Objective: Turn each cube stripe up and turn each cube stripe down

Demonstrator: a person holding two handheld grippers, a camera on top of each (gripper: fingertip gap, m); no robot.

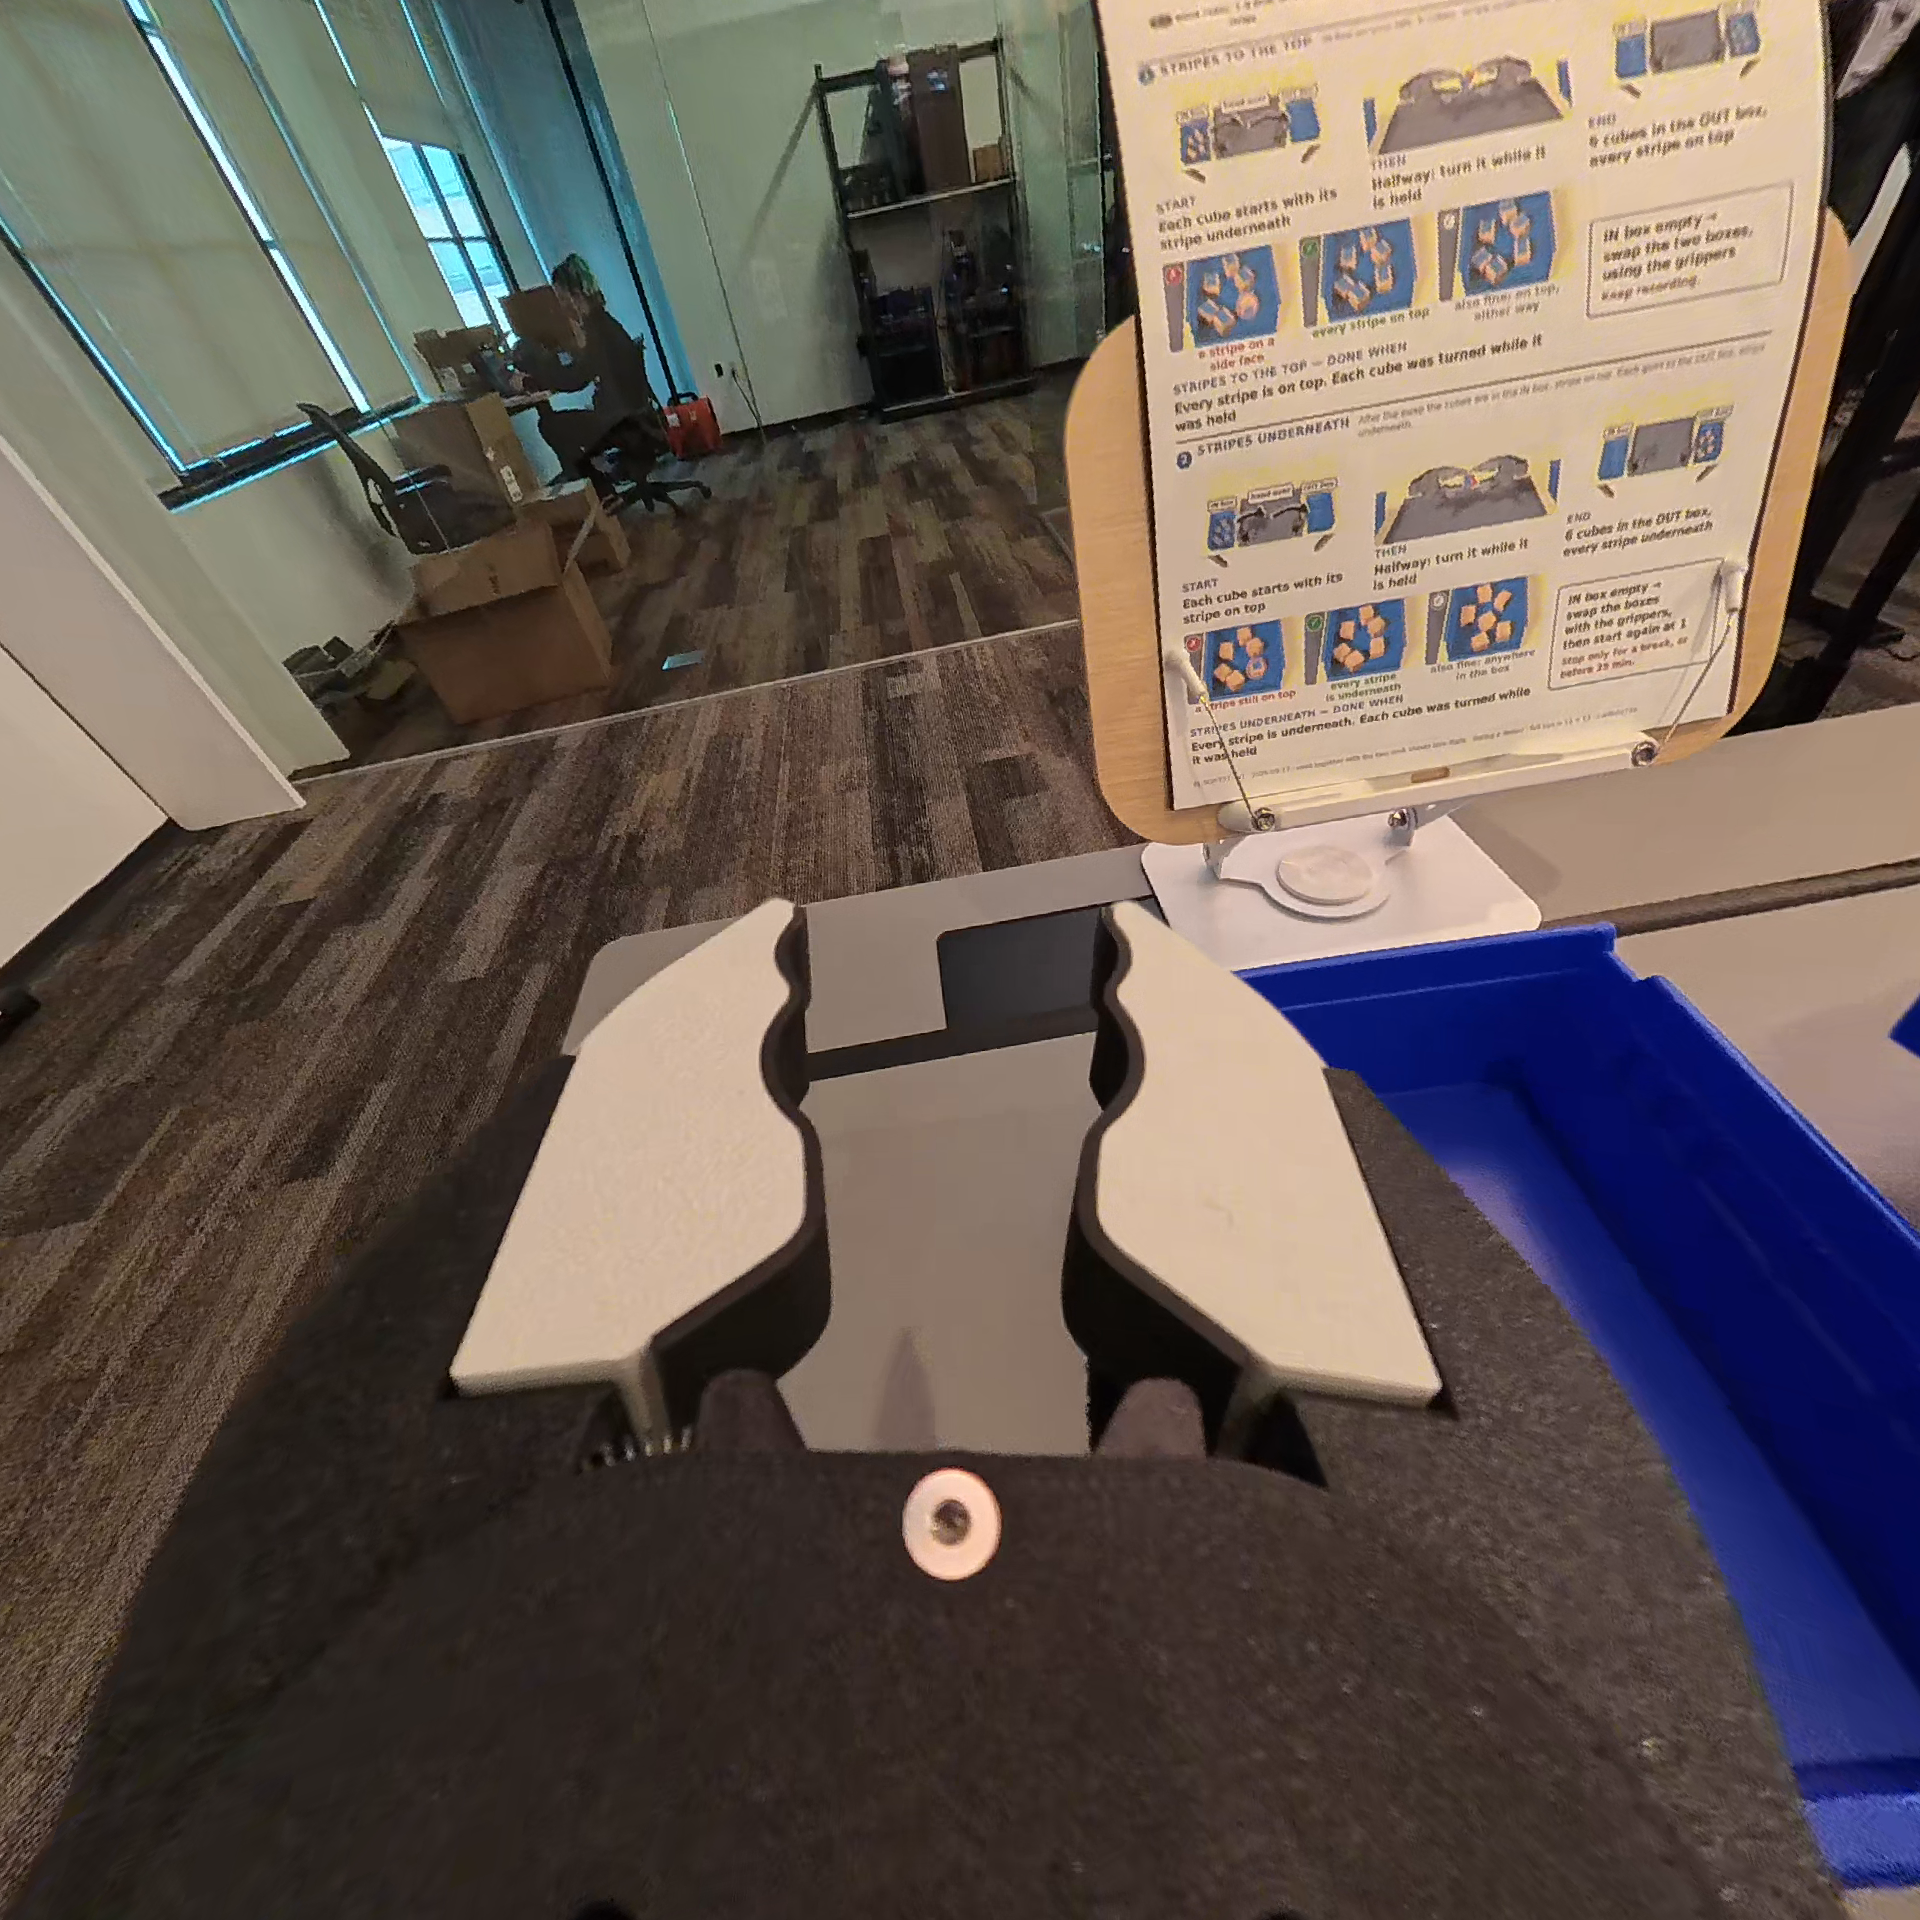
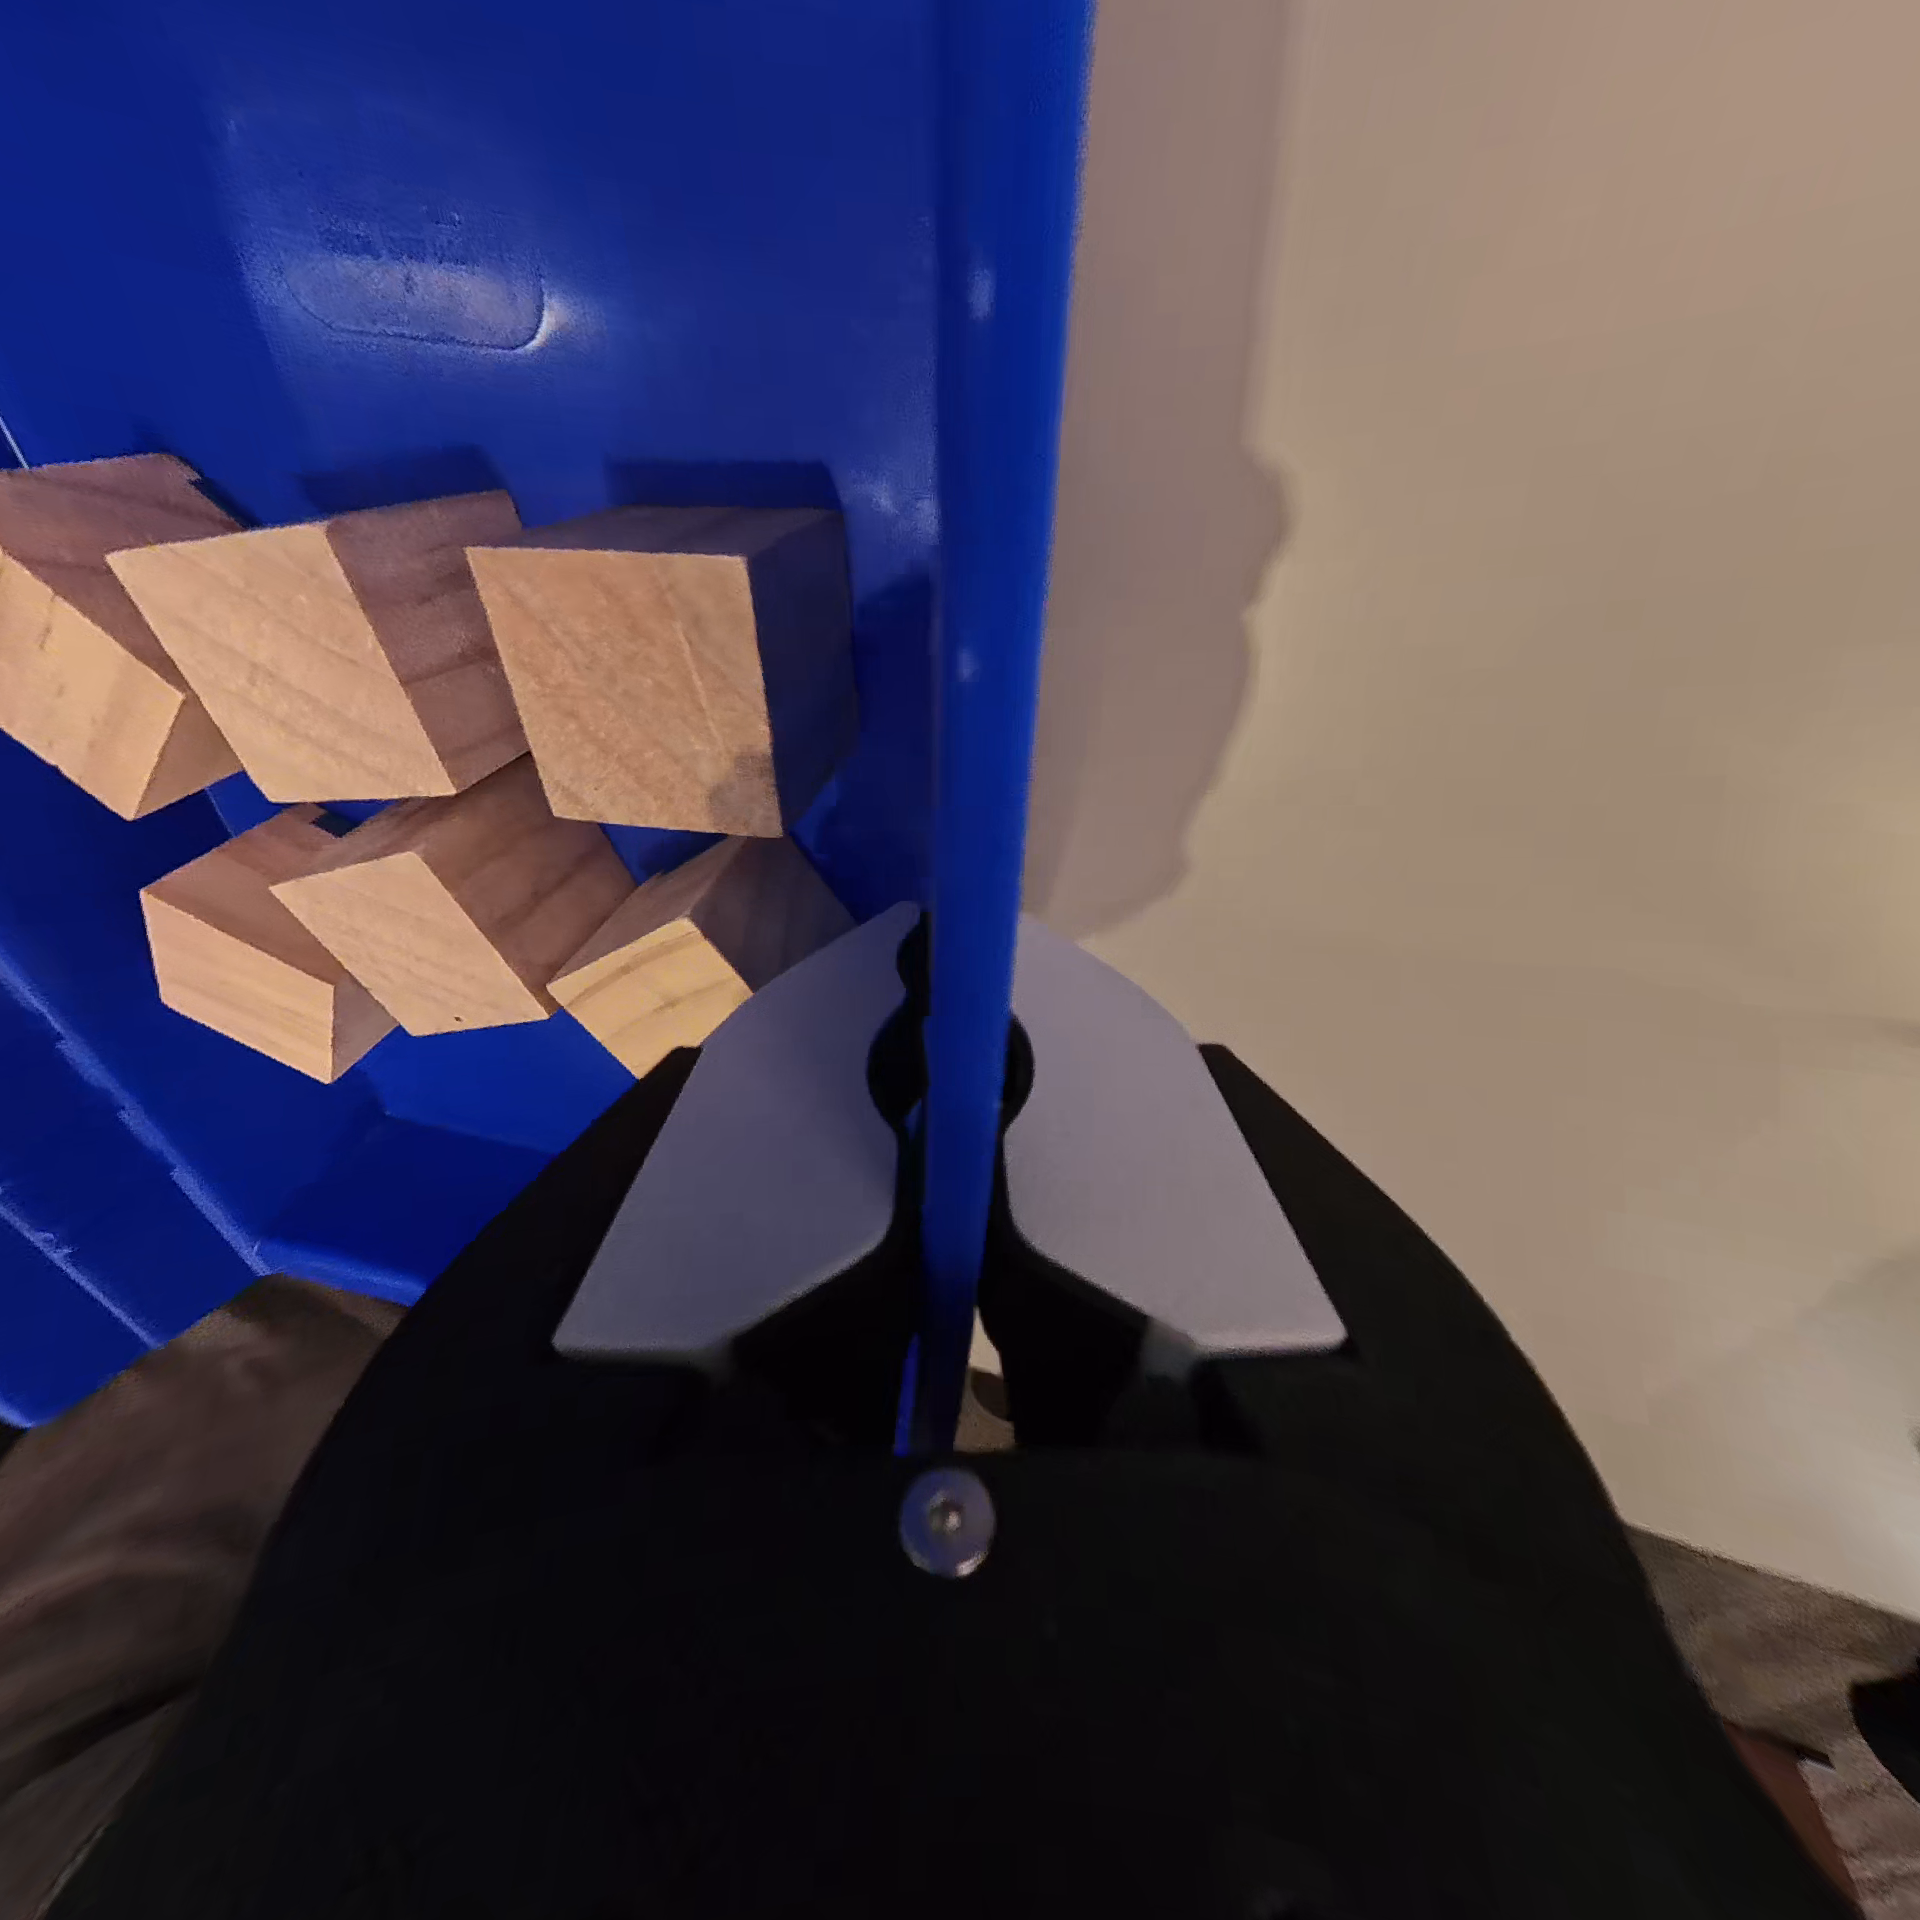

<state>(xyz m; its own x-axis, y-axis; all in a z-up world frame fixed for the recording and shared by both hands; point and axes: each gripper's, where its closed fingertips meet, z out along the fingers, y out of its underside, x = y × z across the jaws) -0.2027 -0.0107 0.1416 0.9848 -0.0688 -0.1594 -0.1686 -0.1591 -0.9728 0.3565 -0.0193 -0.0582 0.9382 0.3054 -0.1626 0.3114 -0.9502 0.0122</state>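
The right hand-held gripper (image 2: 961, 997) is clamped on the thin side wall of a blue bin (image 2: 977, 520), one finger inside the bin and one outside, both pressing the plastic. Inside that bin lie six wooden cubes (image 2: 634, 675), bunched together in two loose rows of three close to the gripped wall; only plain wood faces show, and I cannot tell where their stripes are. Outside the wall is a pale cream surface (image 2: 1558, 623).

The left hand-held gripper (image 1: 951, 997) has its two fingers spread wide, with nothing between them but the grey desk (image 1: 935, 1247) below. Just to its right sits one blue bin (image 1: 1558, 1143), whose visible part shows only blue plastic. Farther along the desk, one printed instruction sheet (image 1: 1455, 416) stands on a wooden-backed white stand (image 1: 1340, 883). Beyond lie striped brown carpet (image 1: 520, 883), cardboard boxes (image 1: 509, 623), a dark shelving unit (image 1: 925, 229), windows (image 1: 312, 208), and one seated person (image 1: 592, 364).
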